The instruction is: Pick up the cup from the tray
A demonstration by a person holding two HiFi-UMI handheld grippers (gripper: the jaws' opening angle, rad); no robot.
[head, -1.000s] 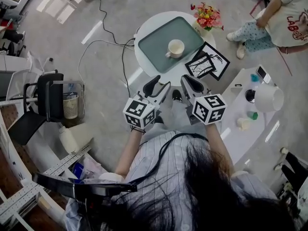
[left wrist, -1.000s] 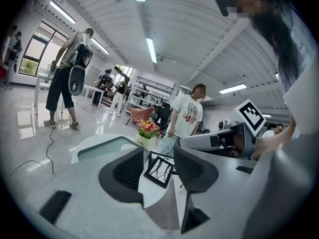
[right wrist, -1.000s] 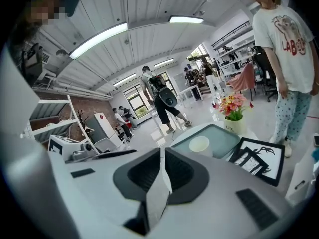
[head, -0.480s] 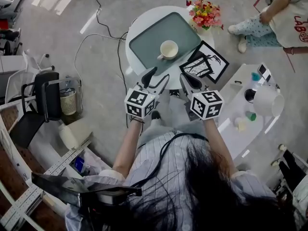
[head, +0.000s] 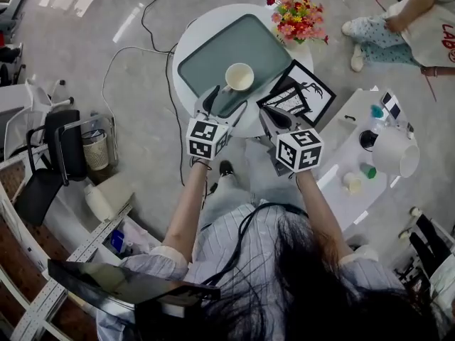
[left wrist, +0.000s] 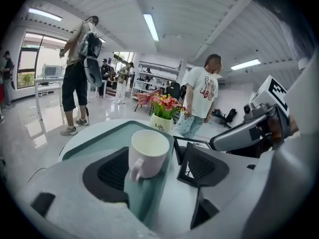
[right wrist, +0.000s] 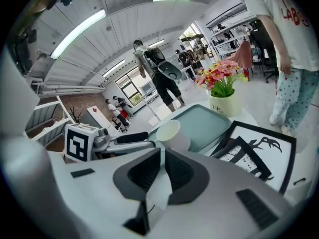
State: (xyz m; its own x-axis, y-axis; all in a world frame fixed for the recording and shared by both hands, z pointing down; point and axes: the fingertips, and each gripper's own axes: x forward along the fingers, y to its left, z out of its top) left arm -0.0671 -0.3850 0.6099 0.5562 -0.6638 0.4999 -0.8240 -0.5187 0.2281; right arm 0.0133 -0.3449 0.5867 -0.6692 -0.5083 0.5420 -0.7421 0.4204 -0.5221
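Note:
A cream cup point(head: 239, 77) stands upright on the grey-green tray point(head: 213, 55), near the tray's front right corner, on a round white table. My left gripper point(head: 225, 102) is over the table's near edge, just short of the cup, and its jaws are opening. In the left gripper view the cup point(left wrist: 148, 153) shows in the gap between the dark pads point(left wrist: 112, 171), handle towards me, with neither pad touching it. My right gripper point(head: 273, 118) hovers to the right beside the picture frames. Its fingers point(right wrist: 182, 171) are shut with nothing between them, and the cup point(right wrist: 172, 133) lies ahead of them.
A vase of flowers point(head: 295, 16) and two black picture frames point(head: 295, 94) share the table's right side. A white side table point(head: 355, 169) with small items stands right. Cables point(head: 153, 41) cross the floor. A seated person point(head: 419, 20) is at the far right, and a chair point(head: 60, 155) at the left.
Both grippers have moved forward to the table's near edge. The left gripper's jaws have spread wider and now sit close to the cup.

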